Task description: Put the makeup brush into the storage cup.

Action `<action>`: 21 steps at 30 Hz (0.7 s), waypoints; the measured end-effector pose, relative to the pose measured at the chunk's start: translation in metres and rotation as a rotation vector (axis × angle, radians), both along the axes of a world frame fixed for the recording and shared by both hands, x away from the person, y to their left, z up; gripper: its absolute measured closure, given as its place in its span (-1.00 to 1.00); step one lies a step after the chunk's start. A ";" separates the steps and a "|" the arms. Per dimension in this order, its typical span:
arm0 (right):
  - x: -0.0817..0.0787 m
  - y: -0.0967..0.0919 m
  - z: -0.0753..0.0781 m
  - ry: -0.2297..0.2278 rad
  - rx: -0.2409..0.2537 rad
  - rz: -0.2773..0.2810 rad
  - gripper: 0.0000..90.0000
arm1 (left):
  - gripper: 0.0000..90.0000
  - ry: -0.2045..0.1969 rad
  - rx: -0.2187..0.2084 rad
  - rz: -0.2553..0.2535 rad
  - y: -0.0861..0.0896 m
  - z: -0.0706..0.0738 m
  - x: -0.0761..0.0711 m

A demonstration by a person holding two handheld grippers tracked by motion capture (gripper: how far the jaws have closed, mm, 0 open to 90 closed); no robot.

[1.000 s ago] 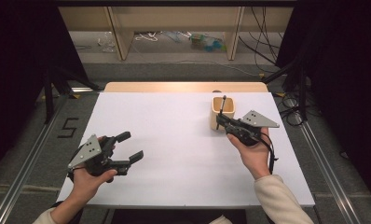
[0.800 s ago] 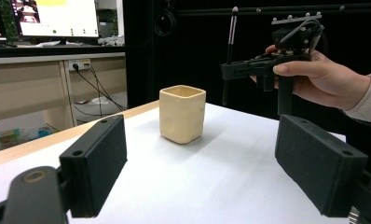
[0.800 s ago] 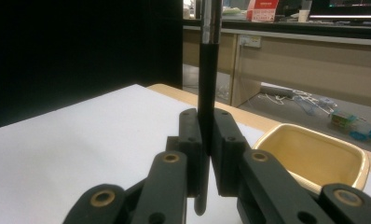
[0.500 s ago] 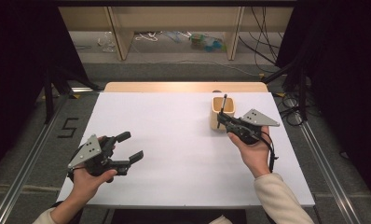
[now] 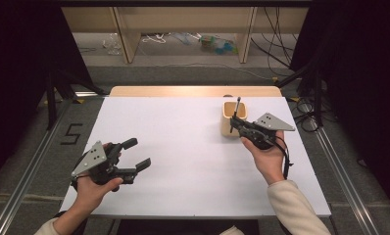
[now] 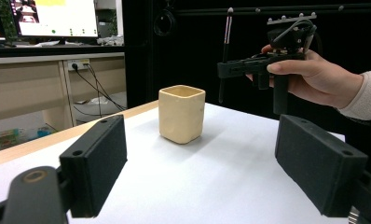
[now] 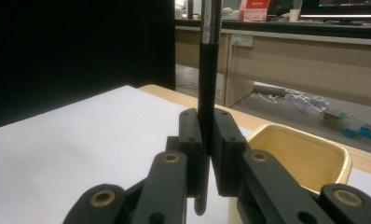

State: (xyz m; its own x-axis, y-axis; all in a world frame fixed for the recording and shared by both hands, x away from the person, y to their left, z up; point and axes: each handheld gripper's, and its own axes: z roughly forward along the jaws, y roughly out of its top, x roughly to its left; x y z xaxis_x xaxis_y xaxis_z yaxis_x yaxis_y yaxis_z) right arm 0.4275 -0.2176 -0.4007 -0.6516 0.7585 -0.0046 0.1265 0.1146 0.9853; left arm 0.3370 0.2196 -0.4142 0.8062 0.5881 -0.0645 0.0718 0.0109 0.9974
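Black slim brush (image 7: 207, 79) upright, pinched by right hand-held gripper (image 7: 206, 154) beside cream cup (image 7: 309, 156); left hand-held gripper (image 6: 200, 172) spread.

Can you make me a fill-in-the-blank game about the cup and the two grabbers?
1. The right gripper is shut on a thin black ____, held upright.
2. The cream cup stands on the ____ table.
3. The left gripper has its jaws ____, with nothing between them.
4. Inside, the cup looks ____.

Missing words: brush; white; open; empty
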 end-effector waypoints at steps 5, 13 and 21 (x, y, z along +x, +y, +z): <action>0.002 -0.002 0.001 0.003 0.003 -0.004 0.87 | -0.63 0.004 -0.002 -0.003 0.000 0.000 0.000; 0.004 -0.003 0.000 -0.007 0.012 -0.009 0.87 | -0.63 0.002 -0.001 -0.002 0.000 0.000 0.000; 0.005 -0.005 0.002 0.030 0.019 -0.027 0.87 | -0.63 0.001 0.001 -0.004 0.000 0.000 0.000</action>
State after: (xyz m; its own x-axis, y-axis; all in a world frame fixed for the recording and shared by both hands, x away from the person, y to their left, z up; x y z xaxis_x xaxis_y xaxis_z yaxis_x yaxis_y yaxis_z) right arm 0.4324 -0.2225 -0.3991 -0.6307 0.7755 0.0296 0.1593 0.0920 0.9829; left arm 0.3374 0.2194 -0.4146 0.8085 0.5850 -0.0644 0.0724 0.0098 0.9973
